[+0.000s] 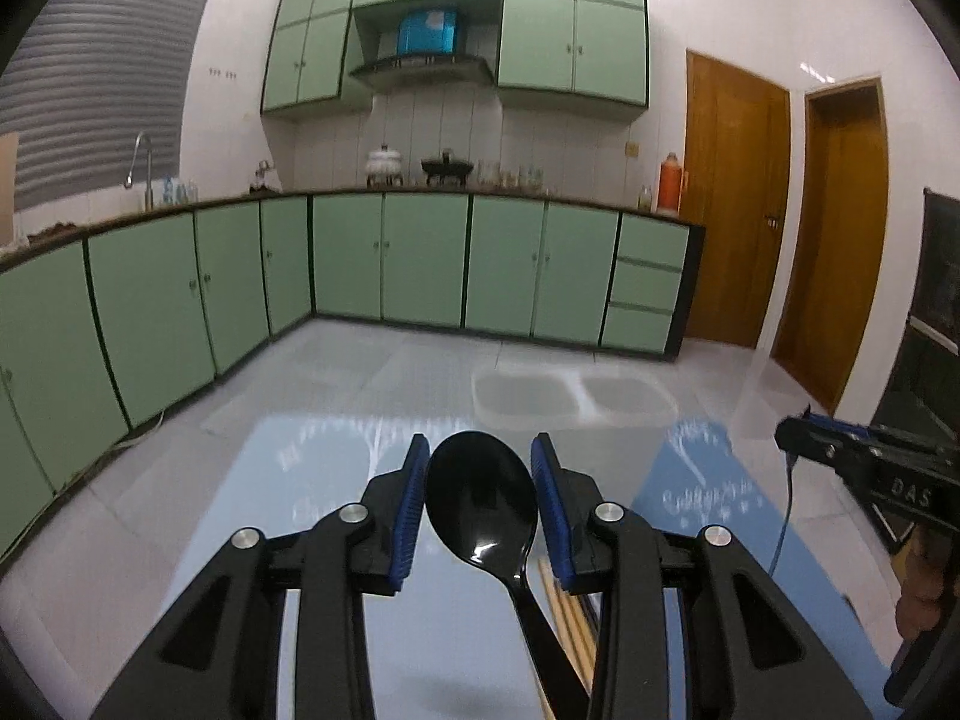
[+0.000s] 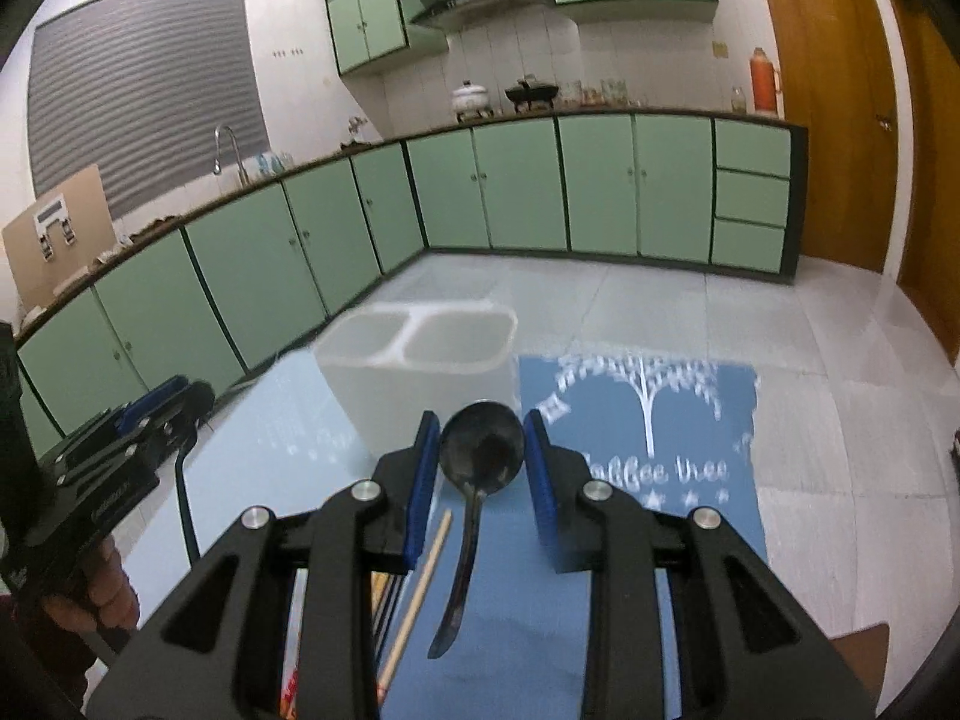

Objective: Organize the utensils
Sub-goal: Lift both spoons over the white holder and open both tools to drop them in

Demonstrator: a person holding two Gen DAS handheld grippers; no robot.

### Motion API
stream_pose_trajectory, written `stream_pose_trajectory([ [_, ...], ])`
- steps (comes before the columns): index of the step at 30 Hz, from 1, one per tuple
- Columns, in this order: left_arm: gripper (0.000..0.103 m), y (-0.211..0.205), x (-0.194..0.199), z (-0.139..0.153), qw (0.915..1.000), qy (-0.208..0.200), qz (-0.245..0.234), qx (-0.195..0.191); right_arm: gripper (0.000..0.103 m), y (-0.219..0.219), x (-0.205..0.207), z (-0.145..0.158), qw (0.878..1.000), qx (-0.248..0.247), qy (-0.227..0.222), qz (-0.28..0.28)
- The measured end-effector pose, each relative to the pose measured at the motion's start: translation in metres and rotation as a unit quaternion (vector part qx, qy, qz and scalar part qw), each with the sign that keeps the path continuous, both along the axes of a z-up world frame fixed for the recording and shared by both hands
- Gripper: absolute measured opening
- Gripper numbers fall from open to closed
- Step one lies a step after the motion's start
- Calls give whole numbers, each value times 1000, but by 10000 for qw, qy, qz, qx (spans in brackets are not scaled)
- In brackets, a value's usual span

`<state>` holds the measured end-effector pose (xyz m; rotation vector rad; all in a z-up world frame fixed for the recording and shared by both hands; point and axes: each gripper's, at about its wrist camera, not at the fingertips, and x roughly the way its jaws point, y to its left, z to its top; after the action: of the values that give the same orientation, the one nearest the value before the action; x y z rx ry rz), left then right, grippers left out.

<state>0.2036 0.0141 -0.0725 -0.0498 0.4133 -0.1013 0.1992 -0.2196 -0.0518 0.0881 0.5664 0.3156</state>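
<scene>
My left gripper (image 1: 480, 468) is shut on a black plastic spoon (image 1: 480, 495), its blue pads against the bowl's sides, handle hanging down toward me. My right gripper (image 2: 480, 441) is shut on a dark metal spoon (image 2: 480, 444) the same way, handle drooping below. A translucent white two-compartment utensil holder (image 2: 420, 360) stands on the glass table just beyond the right gripper; it shows faintly in the left wrist view (image 1: 570, 399). Wooden chopsticks (image 2: 420, 588) lie on the table under the right gripper, also visible in the left wrist view (image 1: 567, 618).
A blue placemat with a white tree print (image 2: 648, 420) lies right of the holder. The table's far edge (image 2: 288, 354) drops to a tiled floor. Green kitchen cabinets (image 1: 360, 258) line the far walls. Each gripper shows in the other's view, right (image 1: 864, 462) and left (image 2: 120, 438).
</scene>
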Motion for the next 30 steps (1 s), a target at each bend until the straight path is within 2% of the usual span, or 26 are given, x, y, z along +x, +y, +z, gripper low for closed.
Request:
stream_pose_trajectory([
  [5,35,-1,31,35,9988,-491,-20,-22,27,-3,18,32,9993,182,-286,127],
  [10,35,-11,72,72,9947,-1024,-86,-6,27,1,46,73,9966,222,-769,220],
  [15,35,-25,109,82,9919,-1265,-108,98,27,8,86,89,9941,207,-1045,185],
  [18,35,-30,133,71,9914,-1294,-76,159,27,13,109,82,9938,55,-1105,57],
  [23,35,-36,155,44,9929,-1147,-81,293,27,21,144,51,9957,-62,-923,-22],
  [30,35,-32,168,8,9957,-835,-75,389,28,29,154,7,9987,-86,-501,69],
])
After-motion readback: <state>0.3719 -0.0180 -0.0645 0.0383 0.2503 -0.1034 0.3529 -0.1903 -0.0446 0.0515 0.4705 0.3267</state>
